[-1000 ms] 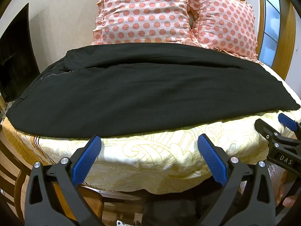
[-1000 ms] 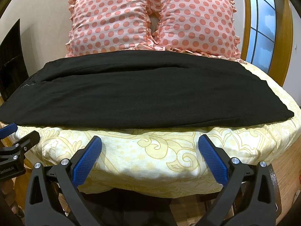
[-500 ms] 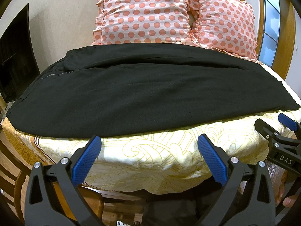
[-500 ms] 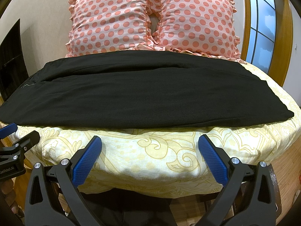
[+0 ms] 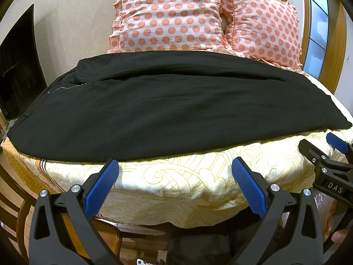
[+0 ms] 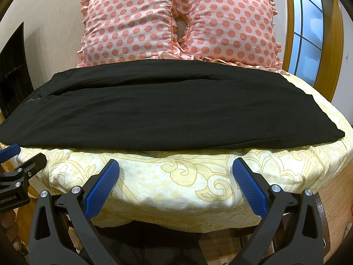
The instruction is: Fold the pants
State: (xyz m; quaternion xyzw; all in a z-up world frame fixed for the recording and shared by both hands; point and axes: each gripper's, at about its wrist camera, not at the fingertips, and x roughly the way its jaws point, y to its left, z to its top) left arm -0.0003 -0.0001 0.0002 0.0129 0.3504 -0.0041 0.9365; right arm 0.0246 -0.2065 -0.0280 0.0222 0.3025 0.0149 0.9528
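Facing two polka-dot pillows [image 5: 169,15] against the wall; nothing blocks my reach. Black pants [image 5: 167,112] lie flat across the bed [image 5: 187,181], just beyond my left tool [image 5: 174,185] and right tool [image 6: 175,186], both spread, empty.

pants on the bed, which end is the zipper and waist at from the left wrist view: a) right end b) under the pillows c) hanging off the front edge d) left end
d: the black pants lie flat across the bed, and the zipper shows at their left end.
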